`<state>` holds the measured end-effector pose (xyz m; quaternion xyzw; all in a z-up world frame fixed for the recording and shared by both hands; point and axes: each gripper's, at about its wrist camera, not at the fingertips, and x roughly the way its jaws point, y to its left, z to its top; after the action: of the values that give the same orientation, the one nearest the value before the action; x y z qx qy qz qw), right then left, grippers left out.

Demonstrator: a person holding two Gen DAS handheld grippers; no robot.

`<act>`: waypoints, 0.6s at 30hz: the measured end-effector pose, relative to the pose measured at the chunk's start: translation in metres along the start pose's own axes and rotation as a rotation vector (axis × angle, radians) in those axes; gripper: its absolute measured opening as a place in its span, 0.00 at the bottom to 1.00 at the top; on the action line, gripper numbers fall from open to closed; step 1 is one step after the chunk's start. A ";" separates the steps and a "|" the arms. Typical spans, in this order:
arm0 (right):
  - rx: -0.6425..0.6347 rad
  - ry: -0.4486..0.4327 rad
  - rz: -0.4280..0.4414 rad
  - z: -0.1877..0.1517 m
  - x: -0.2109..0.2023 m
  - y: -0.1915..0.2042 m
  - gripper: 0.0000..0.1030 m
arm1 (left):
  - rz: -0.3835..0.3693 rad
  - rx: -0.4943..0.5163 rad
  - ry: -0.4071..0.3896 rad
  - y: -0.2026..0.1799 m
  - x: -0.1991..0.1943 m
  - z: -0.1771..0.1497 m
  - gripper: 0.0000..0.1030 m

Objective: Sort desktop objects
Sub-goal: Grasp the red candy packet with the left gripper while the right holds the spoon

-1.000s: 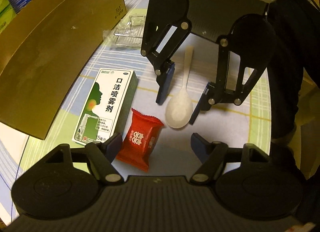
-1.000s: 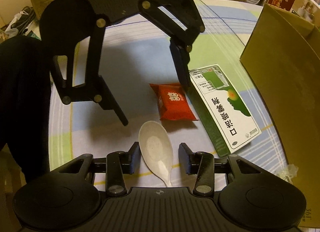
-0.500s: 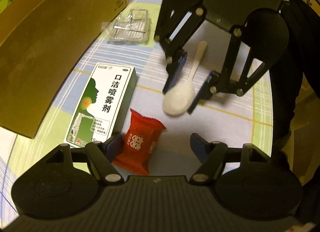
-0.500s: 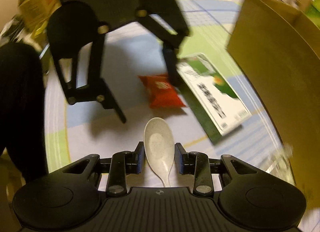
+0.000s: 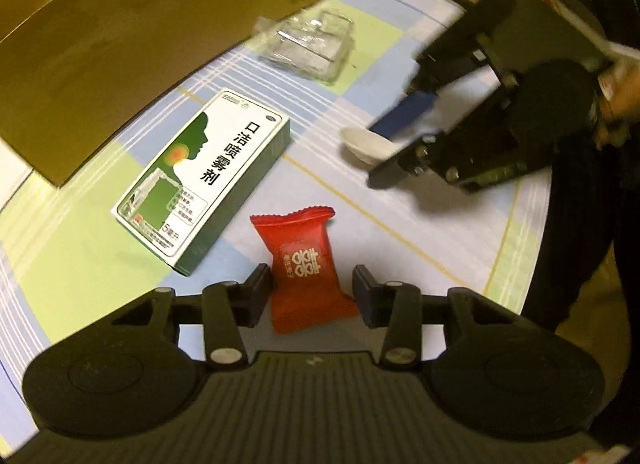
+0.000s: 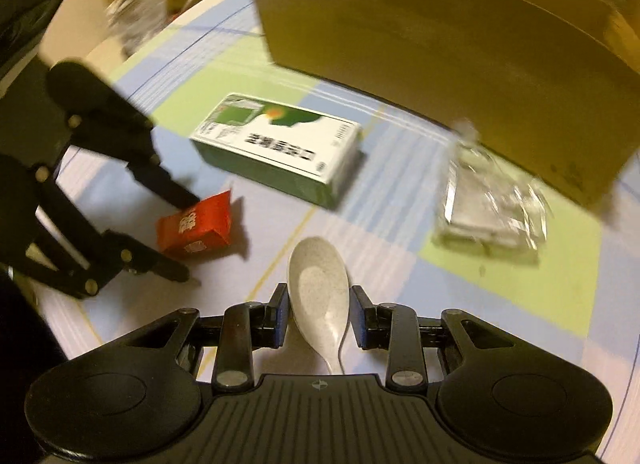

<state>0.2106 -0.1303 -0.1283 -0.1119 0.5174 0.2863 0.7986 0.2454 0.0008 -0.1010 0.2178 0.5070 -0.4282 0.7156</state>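
A red snack packet point(image 5: 304, 264) lies on the checked tablecloth between the fingers of my left gripper point(image 5: 311, 290). Its jaws are closing: the left pad is at the packet's edge, while a gap shows at the right pad. The right wrist view shows those same fingers straddling the packet point(image 6: 196, 223). My right gripper point(image 6: 320, 316) is shut on a white speckled spoon point(image 6: 320, 292), bowl pointing forward, held above the cloth. From the left wrist view, that gripper point(image 5: 376, 151) appears blurred at the right with the spoon point(image 5: 366, 143).
A white and green spray box point(image 5: 200, 179) lies flat left of the packet. A clear plastic tray point(image 5: 310, 45) sits beyond it beside a large cardboard box point(image 5: 120, 35). The table edge point(image 5: 532, 264) curves at the right, with a person's dark clothing point(image 5: 592, 223) past it.
The right gripper closed on the spoon, lifted it off the cloth, rolled and swung right. The left gripper rolled, centred over the red packet, and its jaws narrowed around it.
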 end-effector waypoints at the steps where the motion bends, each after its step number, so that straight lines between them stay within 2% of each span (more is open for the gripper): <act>1: 0.021 -0.012 -0.014 -0.003 -0.001 0.003 0.28 | 0.001 -0.021 -0.009 -0.001 0.000 0.002 0.37; 9: 0.150 -0.135 -0.070 -0.026 -0.012 -0.003 0.28 | 0.057 -0.203 -0.077 -0.007 -0.001 -0.001 0.38; 14: 0.141 -0.201 -0.075 -0.037 -0.014 -0.001 0.28 | 0.089 -0.293 -0.115 -0.009 -0.002 -0.003 0.37; 18: 0.109 -0.219 -0.073 -0.039 -0.011 0.002 0.29 | 0.115 -0.318 -0.138 -0.013 0.000 -0.006 0.37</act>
<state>0.1766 -0.1512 -0.1354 -0.0554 0.4372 0.2390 0.8652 0.2316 -0.0019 -0.1016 0.1007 0.5046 -0.3149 0.7975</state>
